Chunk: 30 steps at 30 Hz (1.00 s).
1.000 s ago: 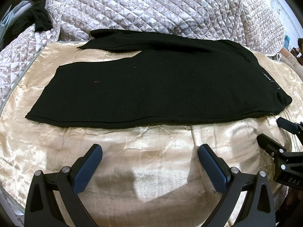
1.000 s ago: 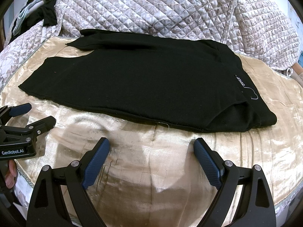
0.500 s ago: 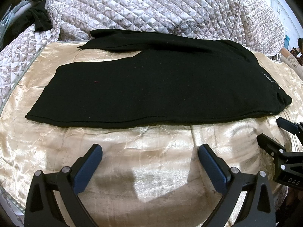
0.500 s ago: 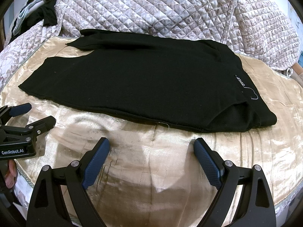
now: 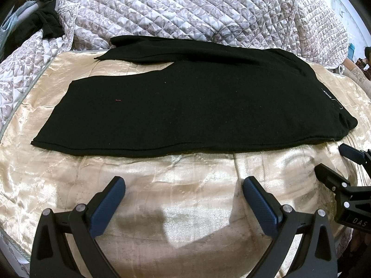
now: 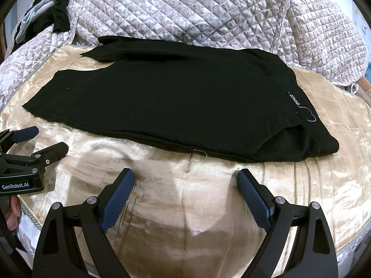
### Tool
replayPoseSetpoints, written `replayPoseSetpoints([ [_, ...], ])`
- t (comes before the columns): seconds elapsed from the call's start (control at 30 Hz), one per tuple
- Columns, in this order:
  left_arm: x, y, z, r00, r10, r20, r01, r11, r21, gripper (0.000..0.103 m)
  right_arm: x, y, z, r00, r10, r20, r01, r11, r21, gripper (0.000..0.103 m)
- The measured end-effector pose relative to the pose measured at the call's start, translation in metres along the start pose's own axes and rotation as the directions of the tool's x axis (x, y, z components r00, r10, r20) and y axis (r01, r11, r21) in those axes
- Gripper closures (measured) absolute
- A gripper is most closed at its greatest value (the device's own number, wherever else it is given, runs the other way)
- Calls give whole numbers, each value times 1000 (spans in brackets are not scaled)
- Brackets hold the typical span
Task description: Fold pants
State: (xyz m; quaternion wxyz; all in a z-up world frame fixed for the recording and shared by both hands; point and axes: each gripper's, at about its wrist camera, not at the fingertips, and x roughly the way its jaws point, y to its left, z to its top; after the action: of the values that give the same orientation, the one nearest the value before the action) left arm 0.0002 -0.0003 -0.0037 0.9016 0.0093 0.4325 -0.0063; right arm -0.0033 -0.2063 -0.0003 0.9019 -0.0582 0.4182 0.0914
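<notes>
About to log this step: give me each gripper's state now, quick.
Left gripper: open, holding nothing, above the gold bedcover, short of the black pants.
Right gripper: open, holding nothing, also short of the pants.

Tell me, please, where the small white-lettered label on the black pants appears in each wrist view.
Left wrist view: the label is at the far right, on the pants near the waistband end.
Right wrist view: the label is right of centre, above the folded waistband corner.
Shared landmark: the quilted floral blanket behind the pants.
</notes>
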Motion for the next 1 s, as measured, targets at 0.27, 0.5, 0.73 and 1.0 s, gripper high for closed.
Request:
replayPoseSetpoints([
  [0.27,2,-1,1,1000,0,1,0,1000,0,1,0,-1,-1,1000,1,-3,-1,1000,3,12],
  [0.5,2,-1,-1,1000,1,3,-1,1000,1,1,1,1,-1,1000,2,-2,-2,1000,3,12],
  [0.73,2,0,0,1000,2,7,-2,1000,4,0,0,0,0,1000,9,9,-9,1000,0,12],
  [1.0,-1,0,1,1000,-5,7,5,1000,10,1,-1,-2,0,1000,13,0,-13,1000,-1,12],
])
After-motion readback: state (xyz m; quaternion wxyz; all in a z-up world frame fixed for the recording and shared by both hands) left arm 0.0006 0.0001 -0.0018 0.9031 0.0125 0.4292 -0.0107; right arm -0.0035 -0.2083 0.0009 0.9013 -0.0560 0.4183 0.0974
